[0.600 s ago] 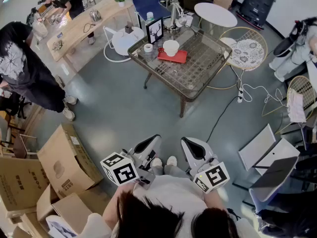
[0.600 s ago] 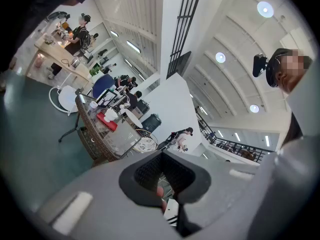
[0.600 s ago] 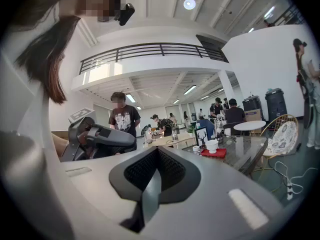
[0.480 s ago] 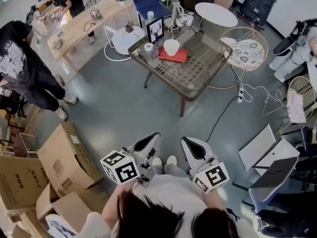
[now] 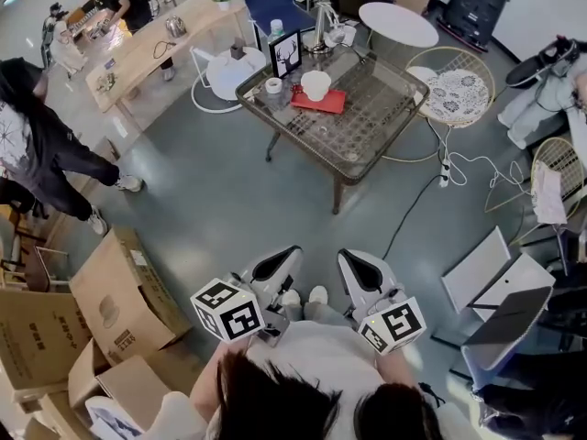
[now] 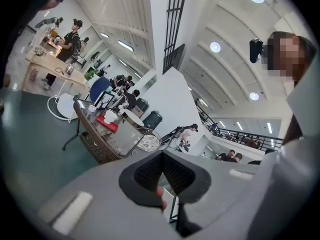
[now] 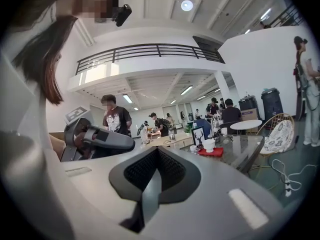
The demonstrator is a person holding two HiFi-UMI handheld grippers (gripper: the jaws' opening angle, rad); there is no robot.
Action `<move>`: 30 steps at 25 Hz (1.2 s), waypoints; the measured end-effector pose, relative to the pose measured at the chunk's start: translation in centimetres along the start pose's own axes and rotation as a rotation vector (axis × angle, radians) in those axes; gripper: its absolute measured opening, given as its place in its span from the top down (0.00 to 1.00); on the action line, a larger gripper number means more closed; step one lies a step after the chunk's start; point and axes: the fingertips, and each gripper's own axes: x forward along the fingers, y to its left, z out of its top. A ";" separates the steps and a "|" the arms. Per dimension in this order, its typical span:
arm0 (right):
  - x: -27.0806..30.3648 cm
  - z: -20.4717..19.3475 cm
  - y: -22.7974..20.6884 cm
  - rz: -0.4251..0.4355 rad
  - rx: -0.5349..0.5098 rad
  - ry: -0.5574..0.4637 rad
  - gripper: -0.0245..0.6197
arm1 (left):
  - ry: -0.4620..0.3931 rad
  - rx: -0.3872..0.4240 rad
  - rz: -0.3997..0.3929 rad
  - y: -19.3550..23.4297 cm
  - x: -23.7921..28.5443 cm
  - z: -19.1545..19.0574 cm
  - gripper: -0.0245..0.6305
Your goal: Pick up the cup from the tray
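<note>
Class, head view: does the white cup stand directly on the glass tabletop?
No, the cup sits on the red tray, which lies on the table.

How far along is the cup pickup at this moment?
Done: nothing that shows; the white cup sits on the red tray on the glass-topped wicker table. In hand: nothing; the left gripper and right gripper are both shut and empty, held close to the person's body, well short of the table. Left: approach, open a gripper, grasp and lift the cup.
</note>
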 end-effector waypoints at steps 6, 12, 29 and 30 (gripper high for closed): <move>0.5 -0.1 -0.5 0.020 0.062 -0.003 0.92 | -0.012 -0.014 0.004 0.3 0.3 0.5 0.96; 1.0 0.0 -0.6 0.065 0.062 0.008 0.92 | -0.006 -0.010 0.025 0.6 0.7 0.6 0.96; 3.8 1.4 -6.7 0.146 0.023 0.016 0.60 | 0.021 0.048 0.139 3.8 5.9 1.6 0.96; 4.2 1.4 -7.1 0.143 0.025 0.015 0.59 | 0.023 0.059 0.144 4.1 6.2 1.9 0.96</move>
